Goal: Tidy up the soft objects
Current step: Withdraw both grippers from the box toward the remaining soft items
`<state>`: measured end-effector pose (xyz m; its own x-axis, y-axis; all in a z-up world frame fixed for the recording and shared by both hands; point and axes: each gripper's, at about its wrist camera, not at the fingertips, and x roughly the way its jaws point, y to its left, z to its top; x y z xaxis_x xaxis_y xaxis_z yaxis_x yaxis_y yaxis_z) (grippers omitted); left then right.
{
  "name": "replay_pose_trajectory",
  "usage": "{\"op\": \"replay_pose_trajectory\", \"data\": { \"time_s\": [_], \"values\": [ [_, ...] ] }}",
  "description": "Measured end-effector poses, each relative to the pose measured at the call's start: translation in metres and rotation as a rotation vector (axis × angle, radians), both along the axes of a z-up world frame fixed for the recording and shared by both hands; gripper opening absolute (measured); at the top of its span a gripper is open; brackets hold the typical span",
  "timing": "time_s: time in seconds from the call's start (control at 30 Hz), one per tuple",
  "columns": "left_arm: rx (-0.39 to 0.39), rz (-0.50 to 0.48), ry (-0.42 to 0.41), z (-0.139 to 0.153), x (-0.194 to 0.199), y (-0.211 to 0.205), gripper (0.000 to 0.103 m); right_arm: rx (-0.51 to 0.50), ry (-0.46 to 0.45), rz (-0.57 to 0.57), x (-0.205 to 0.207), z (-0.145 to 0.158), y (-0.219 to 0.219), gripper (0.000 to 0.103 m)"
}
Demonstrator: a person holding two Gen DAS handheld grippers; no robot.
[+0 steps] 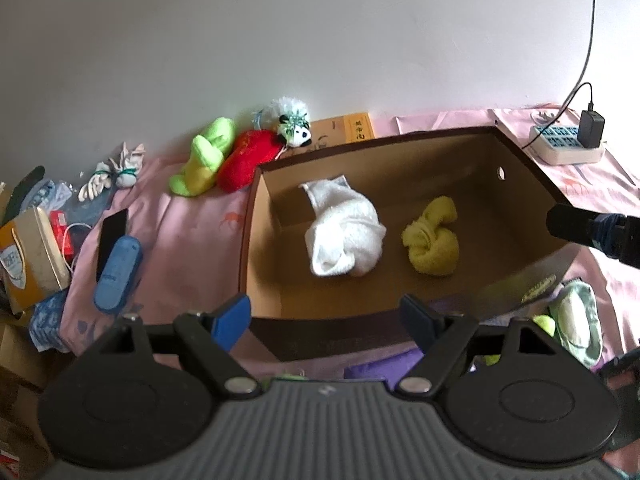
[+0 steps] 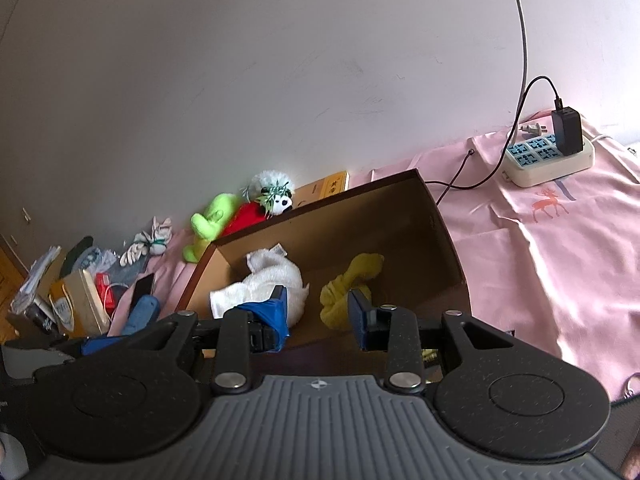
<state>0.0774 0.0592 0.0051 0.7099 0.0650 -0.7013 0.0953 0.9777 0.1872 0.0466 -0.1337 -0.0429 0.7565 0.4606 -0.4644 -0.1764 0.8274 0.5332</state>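
An open brown cardboard box (image 1: 520,168) (image 2: 440,240) sits on the pink sheet. Inside lie a rolled white towel (image 1: 344,232) (image 2: 276,276) and a knotted yellow cloth (image 1: 432,236) (image 2: 352,280). My left gripper (image 1: 326,320) is open and empty, just short of the box's near wall. My right gripper (image 2: 320,312) is open and empty above the box's near edge; its finger shows at the right of the left wrist view (image 1: 580,228). Green (image 1: 204,156) (image 2: 210,220), red (image 1: 248,160) (image 2: 250,214) and panda (image 1: 294,124) (image 2: 276,196) plush toys lie behind the box by the wall.
A power strip with charger (image 1: 568,140) (image 2: 548,156) sits at the right. Left of the box lie a blue case (image 1: 118,272), a phone (image 1: 112,236), knotted white cloths (image 1: 116,172) and clutter. A pale green item (image 1: 576,324) and purple cloth (image 1: 384,364) lie near the box front.
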Motion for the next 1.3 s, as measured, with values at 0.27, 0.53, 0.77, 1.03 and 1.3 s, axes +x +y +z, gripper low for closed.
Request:
{"op": "replay_pose_trajectory", "data": {
  "time_s": [0.27,0.53,0.77,1.03,1.3],
  "values": [
    [0.000,-0.018,0.023,-0.006,-0.017,0.000,0.082,-0.025,-0.020,0.036,-0.021,0.002,0.006,0.016],
    [-0.005,-0.041,0.038,-0.011,-0.033,-0.003,0.083,-0.042,-0.037,0.060,-0.042,0.003,0.010,0.016],
    [-0.010,-0.069,0.052,-0.015,-0.047,-0.007,0.084,-0.056,-0.040,0.080,-0.059,0.001,0.008,0.017],
    [-0.014,-0.091,0.078,-0.023,-0.058,-0.012,0.085,-0.073,-0.046,0.113,-0.081,-0.006,0.005,0.018],
    [-0.033,-0.159,0.099,-0.034,-0.072,-0.014,0.086,-0.132,-0.039,0.123,-0.108,-0.018,-0.008,0.019]
  ]
}}
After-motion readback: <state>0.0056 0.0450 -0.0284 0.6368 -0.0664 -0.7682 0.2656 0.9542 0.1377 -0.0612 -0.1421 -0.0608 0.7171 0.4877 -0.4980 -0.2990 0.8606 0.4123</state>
